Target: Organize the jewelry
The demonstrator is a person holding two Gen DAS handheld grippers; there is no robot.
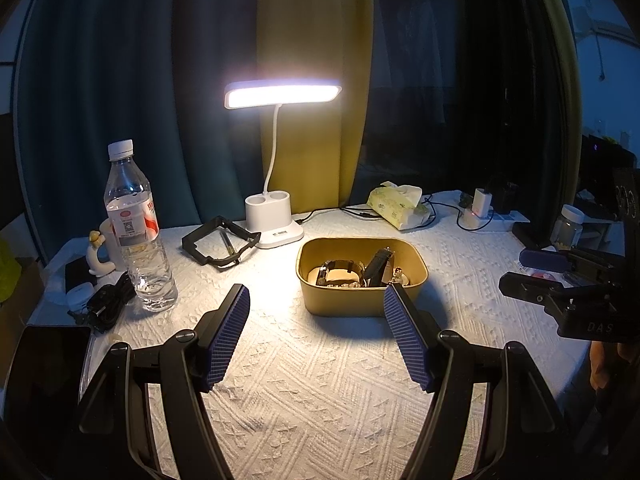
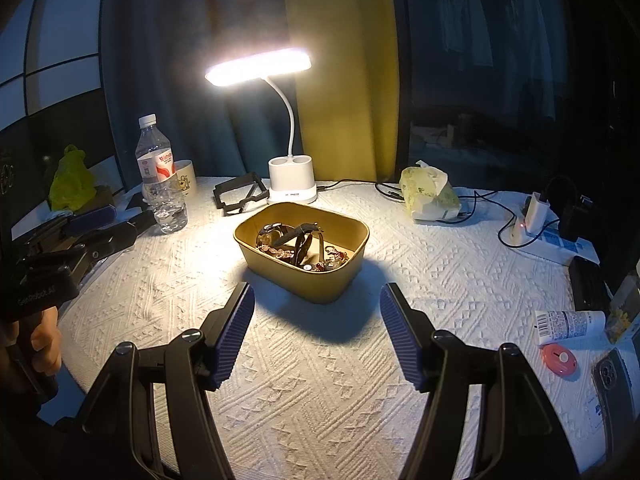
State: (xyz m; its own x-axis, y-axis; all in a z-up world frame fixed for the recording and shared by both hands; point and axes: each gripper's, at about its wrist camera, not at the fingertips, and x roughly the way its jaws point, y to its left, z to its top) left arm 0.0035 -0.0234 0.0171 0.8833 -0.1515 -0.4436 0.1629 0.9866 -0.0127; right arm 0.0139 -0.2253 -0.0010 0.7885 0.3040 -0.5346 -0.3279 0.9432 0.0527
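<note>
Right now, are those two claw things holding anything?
Left gripper: open, holding nothing.
Right gripper: open, holding nothing.

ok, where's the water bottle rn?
The water bottle stands upright at the table's left side, left of the desk lamp, beside a mug.
</note>
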